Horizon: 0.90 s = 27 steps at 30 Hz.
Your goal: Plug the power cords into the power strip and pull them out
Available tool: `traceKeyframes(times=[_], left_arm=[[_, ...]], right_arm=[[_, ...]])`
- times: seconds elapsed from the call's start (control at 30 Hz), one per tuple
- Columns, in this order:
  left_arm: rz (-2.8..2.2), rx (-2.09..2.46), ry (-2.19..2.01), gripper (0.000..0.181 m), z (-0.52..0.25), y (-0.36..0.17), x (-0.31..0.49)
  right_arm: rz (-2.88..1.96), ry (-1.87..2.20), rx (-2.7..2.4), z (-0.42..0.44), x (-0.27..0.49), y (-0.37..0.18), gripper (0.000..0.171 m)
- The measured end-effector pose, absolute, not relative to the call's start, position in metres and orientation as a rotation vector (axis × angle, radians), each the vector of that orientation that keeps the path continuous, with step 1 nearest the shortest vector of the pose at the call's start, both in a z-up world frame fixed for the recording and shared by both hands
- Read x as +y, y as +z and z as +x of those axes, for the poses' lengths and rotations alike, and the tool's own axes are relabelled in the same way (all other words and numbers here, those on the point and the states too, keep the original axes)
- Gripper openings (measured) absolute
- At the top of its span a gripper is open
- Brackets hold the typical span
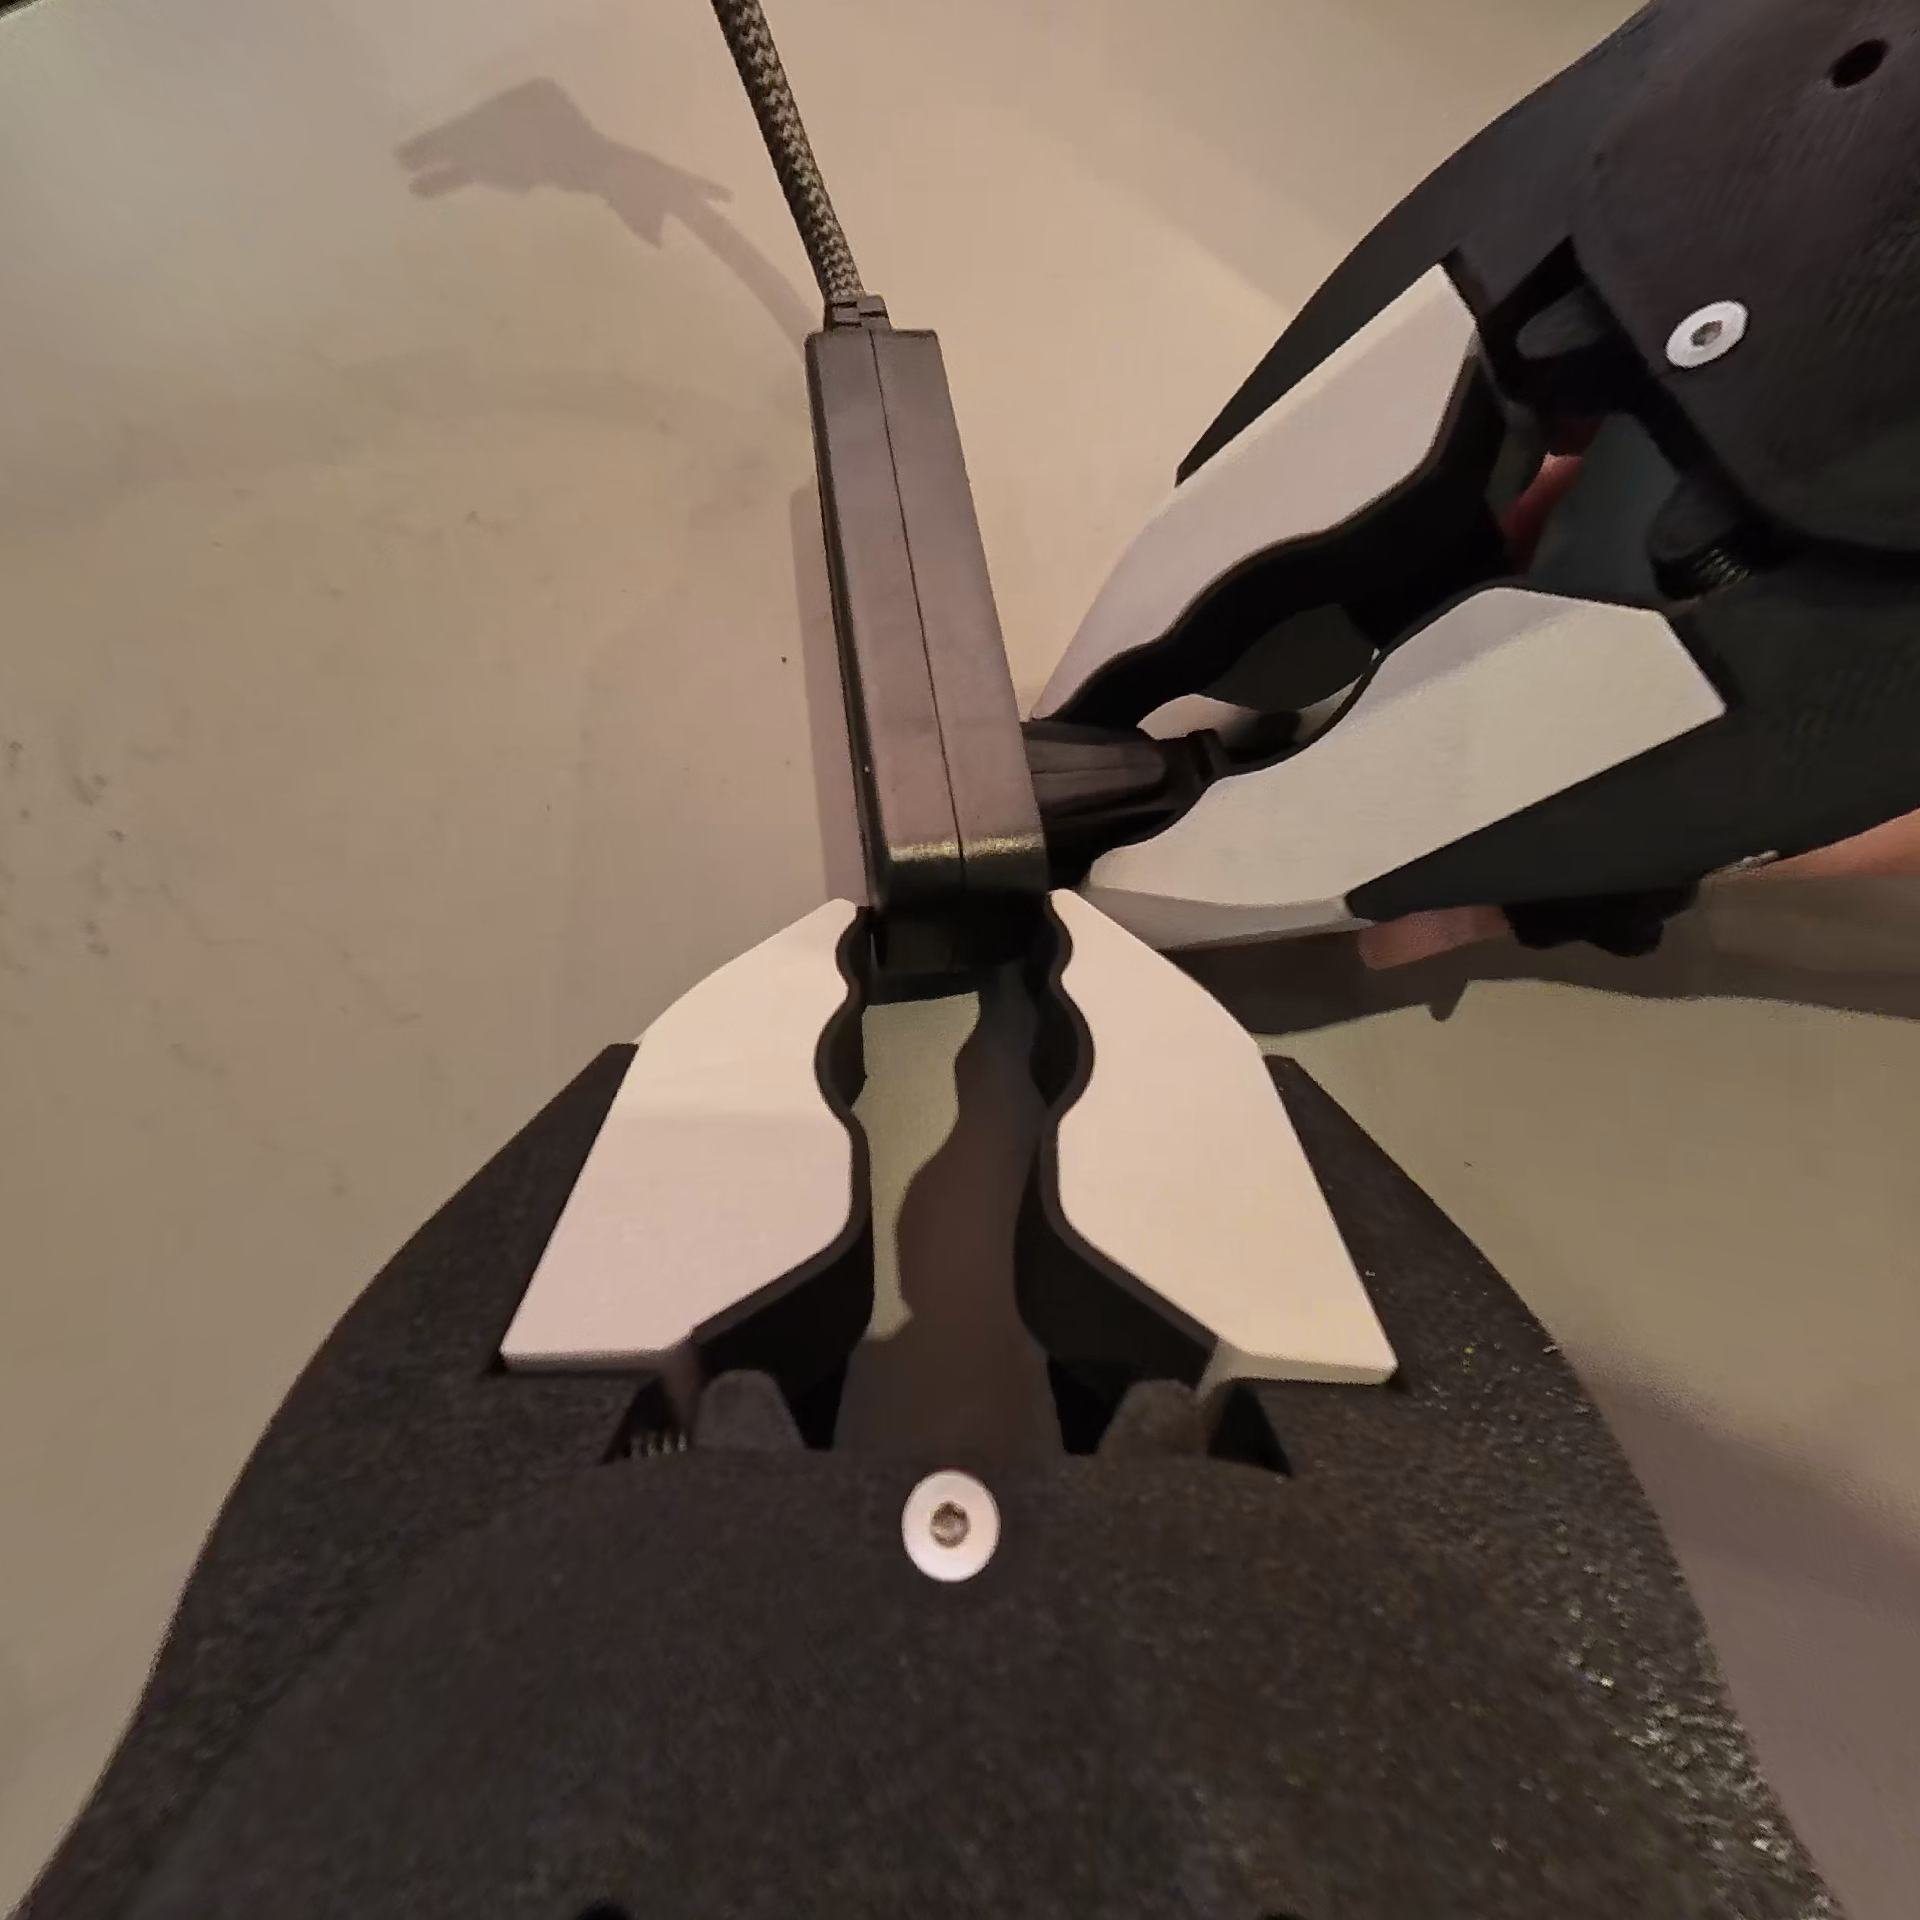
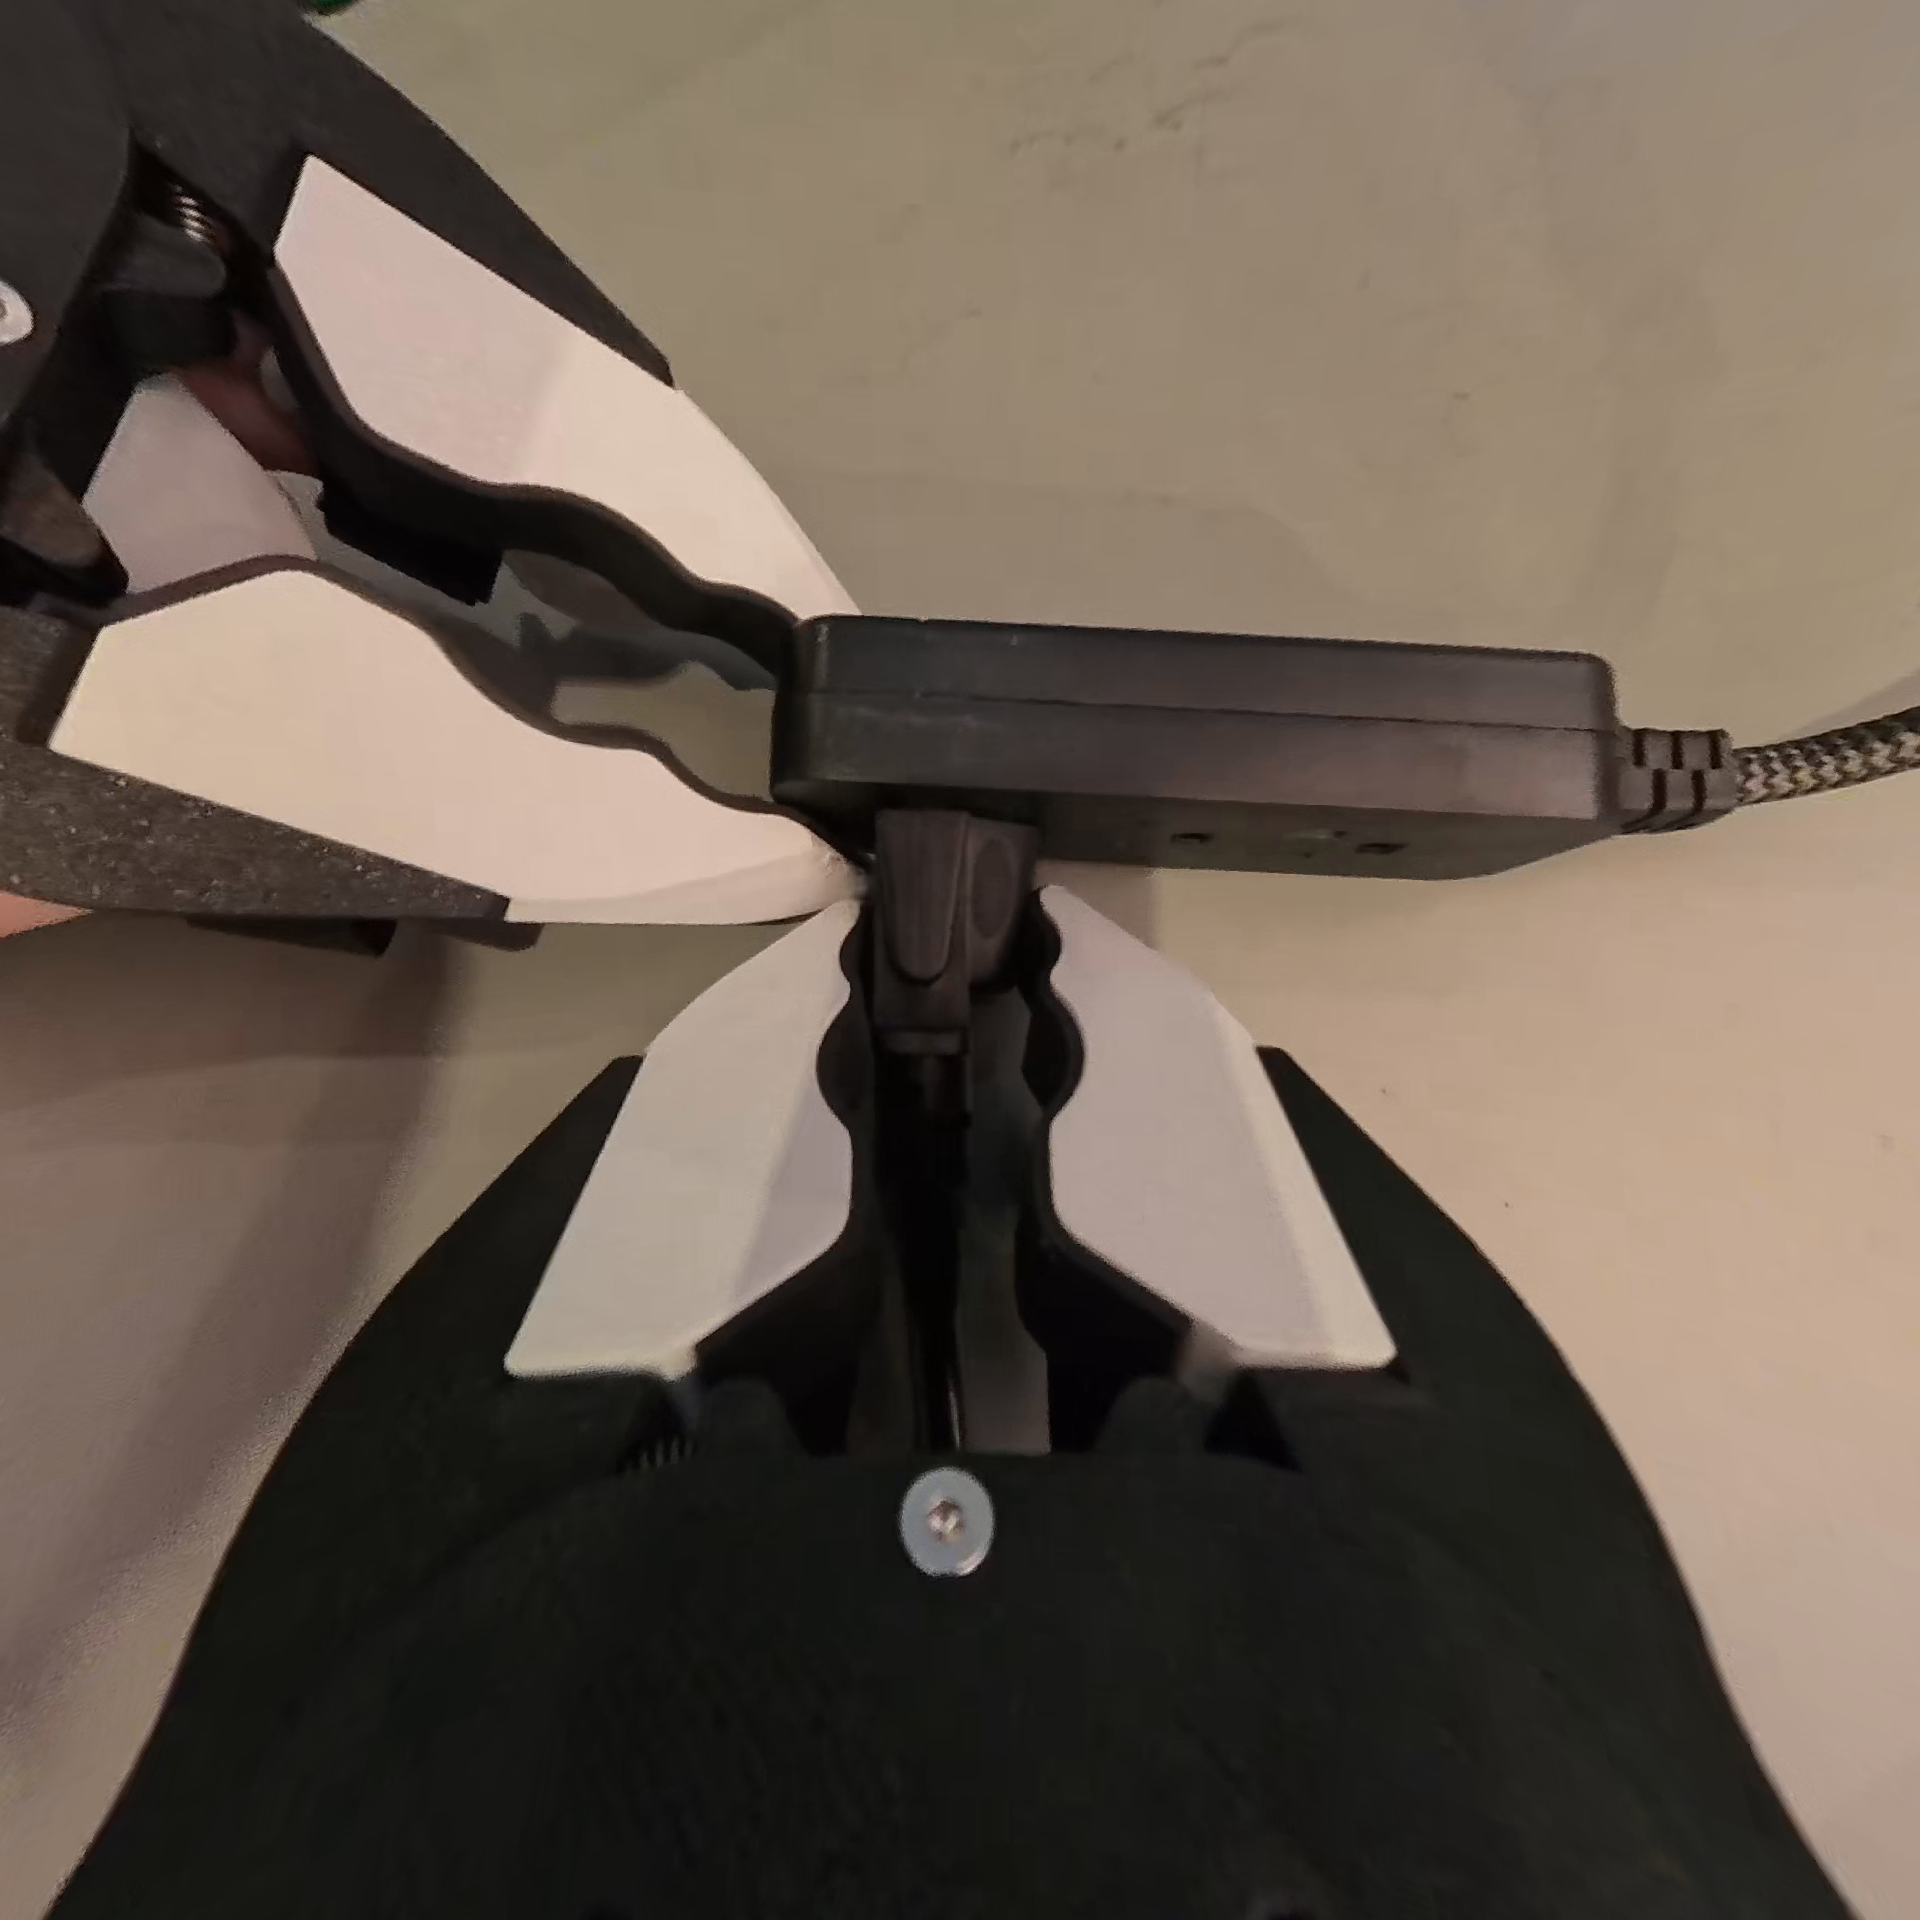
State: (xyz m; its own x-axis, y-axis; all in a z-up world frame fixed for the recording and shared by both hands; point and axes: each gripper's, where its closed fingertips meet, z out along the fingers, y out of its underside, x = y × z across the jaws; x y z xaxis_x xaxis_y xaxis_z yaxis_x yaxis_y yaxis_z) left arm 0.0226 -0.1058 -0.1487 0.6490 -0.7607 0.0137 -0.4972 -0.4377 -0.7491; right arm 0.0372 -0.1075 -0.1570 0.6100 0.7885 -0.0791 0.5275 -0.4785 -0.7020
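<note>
- Left tongs clamp the power strip's near end: rigid, light, slick plastic.
- Right tongs pinch the plug by its ribbed body, seated in the strip; likely stiff to pull.

We see a pale beige worktop — smooth, faintly smudged and scuffed — with grey shadows cast across it, and a green sliver at one edge.

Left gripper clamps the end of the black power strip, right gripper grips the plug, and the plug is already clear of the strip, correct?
Not quite: the plug is seated in the power strip, as the right wrist view shows. The grips are as you say.
</note>
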Motion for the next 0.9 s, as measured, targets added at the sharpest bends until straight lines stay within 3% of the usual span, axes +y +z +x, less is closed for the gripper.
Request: traceKeyframes(times=[0.9], left_arm=[[-2.054,1.025,-0.414,0.027,0.0273,-0.146,-0.1042]], right_arm=[[-2.029,0.493,-1.118,0.0423,-0.1082,-0.1525,0.03]])
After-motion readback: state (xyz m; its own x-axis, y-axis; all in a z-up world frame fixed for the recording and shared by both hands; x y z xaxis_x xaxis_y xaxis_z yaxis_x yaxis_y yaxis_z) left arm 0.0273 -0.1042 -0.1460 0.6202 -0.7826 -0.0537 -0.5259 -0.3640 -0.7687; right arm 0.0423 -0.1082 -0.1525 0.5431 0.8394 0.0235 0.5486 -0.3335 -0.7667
